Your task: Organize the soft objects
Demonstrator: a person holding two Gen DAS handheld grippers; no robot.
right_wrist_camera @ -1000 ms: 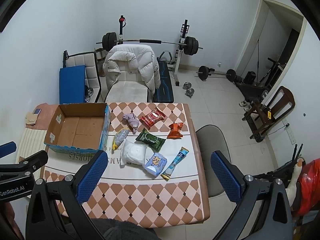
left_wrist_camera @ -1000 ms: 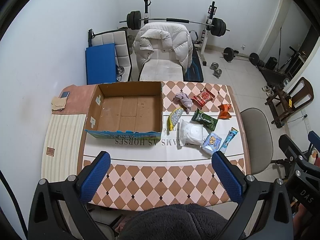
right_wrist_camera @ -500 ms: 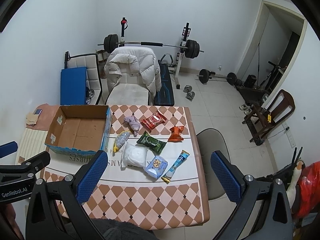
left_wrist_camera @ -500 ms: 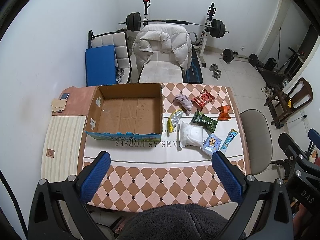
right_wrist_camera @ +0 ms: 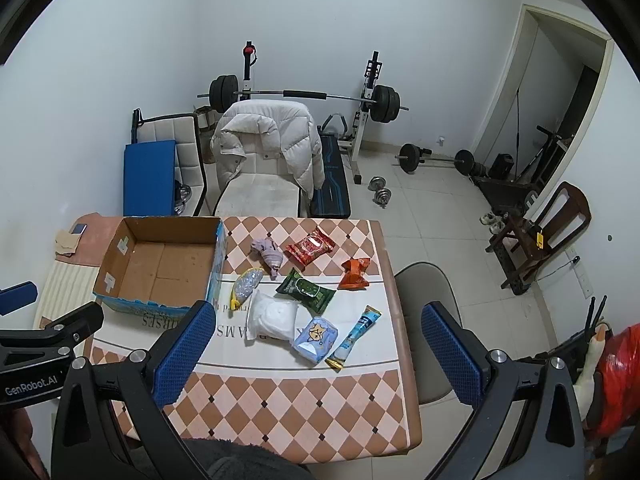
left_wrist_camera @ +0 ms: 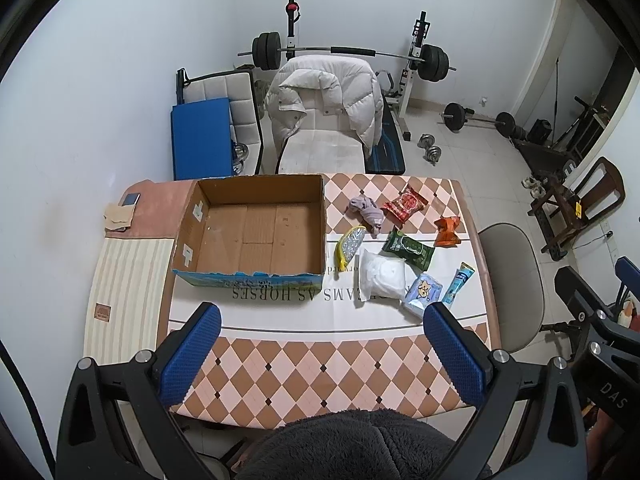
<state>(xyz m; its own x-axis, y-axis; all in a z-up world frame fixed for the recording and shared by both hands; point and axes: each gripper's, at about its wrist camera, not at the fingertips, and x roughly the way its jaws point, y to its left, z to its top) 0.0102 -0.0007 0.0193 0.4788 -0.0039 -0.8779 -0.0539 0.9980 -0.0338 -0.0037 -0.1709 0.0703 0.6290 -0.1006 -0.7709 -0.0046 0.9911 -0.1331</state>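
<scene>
Above the checkered table (left_wrist_camera: 320, 368), you hold both grippers high, each with jaws spread wide and nothing between the blue pads. Left gripper (left_wrist_camera: 320, 354): its view centres on the open cardboard box (left_wrist_camera: 250, 228), whose brown floor holds nothing. Soft objects lie loose at 3 o'clock of the box: lilac cloth (left_wrist_camera: 366, 210), red packet (left_wrist_camera: 404, 203), orange packet (left_wrist_camera: 447, 231), green wipes pack (left_wrist_camera: 408, 248), yellow-edged pouch (left_wrist_camera: 349, 245), white padded pack (left_wrist_camera: 380, 276), blue tissue pack (left_wrist_camera: 423, 294) and slim blue sachet (left_wrist_camera: 458, 282). Only this view shows the table's full left margin with the striped mat (left_wrist_camera: 128, 292), and your right tool at its 3 o'clock edge. Right gripper (right_wrist_camera: 316, 340): its view puts the items at centre and the box at 9 o'clock, and alone reveals the doorway (right_wrist_camera: 560, 92), the grey chair (right_wrist_camera: 428, 320) seat beside the table, and a red bag (right_wrist_camera: 616, 384) at 4 o'clock. Both views share the barbell rack (right_wrist_camera: 304, 96) and white jacket (right_wrist_camera: 272, 136) at 12 o'clock.
</scene>
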